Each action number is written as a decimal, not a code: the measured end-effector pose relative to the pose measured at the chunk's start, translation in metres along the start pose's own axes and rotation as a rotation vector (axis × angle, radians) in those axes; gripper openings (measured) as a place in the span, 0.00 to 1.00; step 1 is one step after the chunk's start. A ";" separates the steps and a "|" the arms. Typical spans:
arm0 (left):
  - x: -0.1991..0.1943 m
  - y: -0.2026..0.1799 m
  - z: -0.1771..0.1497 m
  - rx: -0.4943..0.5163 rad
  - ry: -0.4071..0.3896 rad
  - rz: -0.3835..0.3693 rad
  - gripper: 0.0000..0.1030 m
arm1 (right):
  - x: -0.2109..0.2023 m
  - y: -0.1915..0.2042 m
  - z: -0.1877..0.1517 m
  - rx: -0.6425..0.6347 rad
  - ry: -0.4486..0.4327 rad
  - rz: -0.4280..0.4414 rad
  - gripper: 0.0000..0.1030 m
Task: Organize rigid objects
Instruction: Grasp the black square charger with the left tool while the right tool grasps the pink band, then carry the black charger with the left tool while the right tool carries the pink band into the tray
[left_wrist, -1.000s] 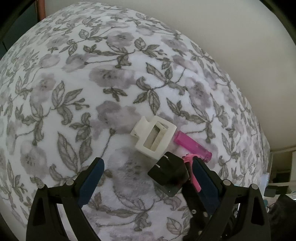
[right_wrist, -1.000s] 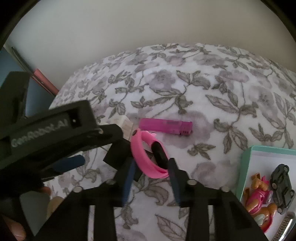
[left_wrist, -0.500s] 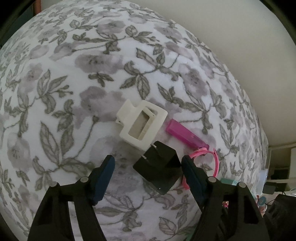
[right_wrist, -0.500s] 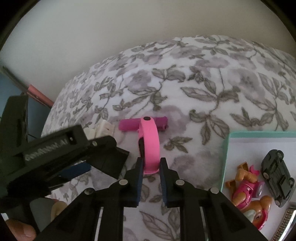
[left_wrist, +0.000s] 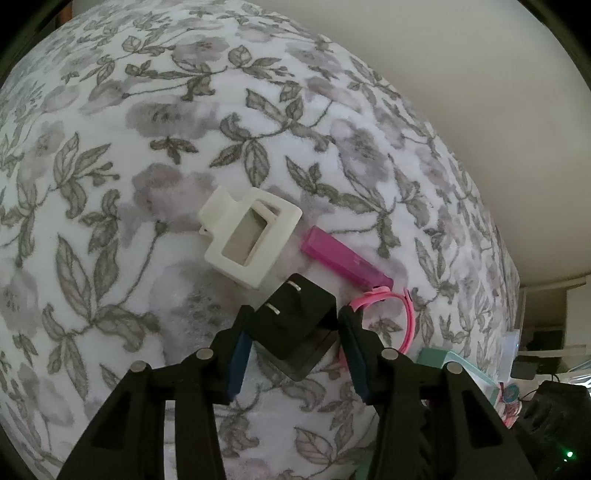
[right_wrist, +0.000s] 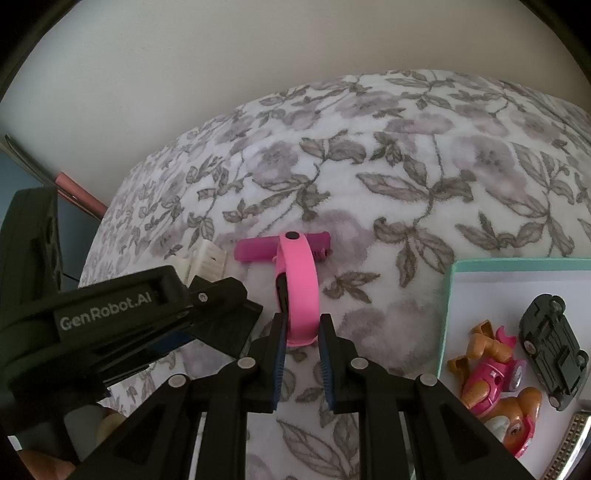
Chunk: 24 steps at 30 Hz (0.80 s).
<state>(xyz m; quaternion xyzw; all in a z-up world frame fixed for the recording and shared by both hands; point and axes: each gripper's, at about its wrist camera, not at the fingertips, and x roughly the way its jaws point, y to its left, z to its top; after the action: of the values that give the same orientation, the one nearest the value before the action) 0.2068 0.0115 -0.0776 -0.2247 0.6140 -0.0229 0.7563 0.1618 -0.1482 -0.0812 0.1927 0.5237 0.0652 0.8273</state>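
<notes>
A black plug adapter (left_wrist: 291, 332) lies on the flowered blanket, prongs pointing away. My left gripper (left_wrist: 295, 314) is closing on it, and both blue pads touch its sides. My right gripper (right_wrist: 301, 321) is shut on a pink wristband (right_wrist: 299, 280), which stands on edge; the same band (left_wrist: 406, 314) shows just right of the adapter. A magenta stick-shaped item (left_wrist: 343, 258) lies behind the band, also visible as a magenta stick (right_wrist: 255, 251). A white hair claw (left_wrist: 247, 236) rests beside the adapter.
A teal-rimmed tray (right_wrist: 448, 306) at the right holds a black toy car (right_wrist: 554, 347) and pink and brown puppy figures (right_wrist: 491, 373). The left tool's black housing (right_wrist: 110, 314) crowds the lower left. A pale wall backs the blanket.
The left jaws narrowed from wide apart until they met the adapter's sides. The right jaws shut on the pink wristband, which turned up on edge; the tray slid further into the right view.
</notes>
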 end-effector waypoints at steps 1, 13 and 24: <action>-0.001 0.001 -0.001 -0.001 -0.001 -0.003 0.45 | -0.001 0.000 0.000 0.000 -0.001 0.000 0.18; -0.010 -0.002 0.001 0.021 -0.025 -0.003 0.45 | -0.018 -0.002 0.003 0.006 -0.049 0.002 0.16; -0.032 -0.011 0.000 0.038 -0.073 -0.024 0.45 | -0.044 -0.003 0.009 0.012 -0.102 -0.004 0.16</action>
<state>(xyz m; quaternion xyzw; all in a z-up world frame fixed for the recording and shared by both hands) 0.2021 0.0120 -0.0447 -0.2185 0.5828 -0.0356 0.7819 0.1503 -0.1665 -0.0420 0.1997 0.4818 0.0506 0.8517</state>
